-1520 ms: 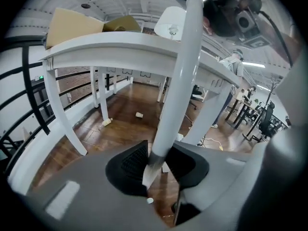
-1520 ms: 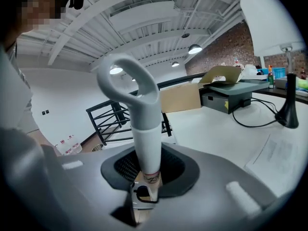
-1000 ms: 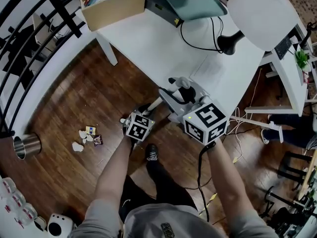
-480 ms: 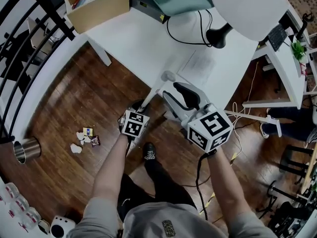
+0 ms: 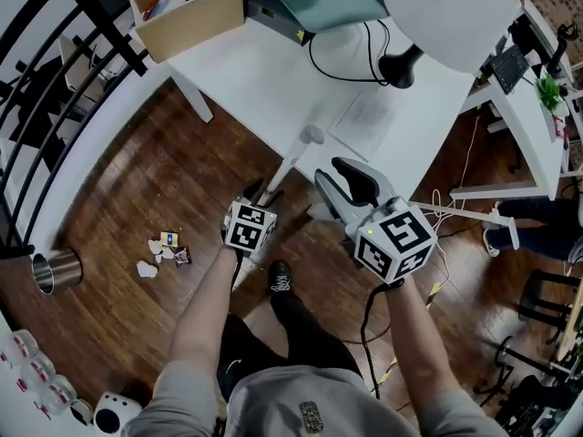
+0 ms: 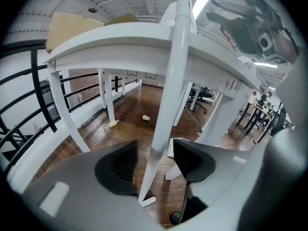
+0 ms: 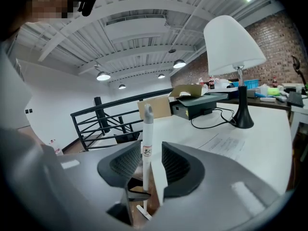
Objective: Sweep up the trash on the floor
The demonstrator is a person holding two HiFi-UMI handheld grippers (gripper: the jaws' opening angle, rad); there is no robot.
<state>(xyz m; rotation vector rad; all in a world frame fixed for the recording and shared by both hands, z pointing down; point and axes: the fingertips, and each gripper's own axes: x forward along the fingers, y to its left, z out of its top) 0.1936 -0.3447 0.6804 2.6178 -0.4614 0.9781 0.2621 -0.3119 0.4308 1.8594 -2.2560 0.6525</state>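
Note:
A white broom pole leans against the white table, its grey tip by the table edge. My left gripper sits low on the pole. In the left gripper view the pole runs between the jaws of this gripper, which have just been opening; a gap shows on each side, so it is open. My right gripper hangs right of the pole's top. Its jaws have just been closing, and the pole stands untouched ahead of the gap. Scraps of trash lie on the wood floor to the left.
A metal bin stands at the far left by a black railing. The table carries a cardboard box, a lamp and cables. Two paper cups lie on the floor under the table. The person's shoe is beside the pole's foot.
My right gripper has drawn back to the right, off the pole's top, which now shows bare. The left gripper has stayed low on the pole.

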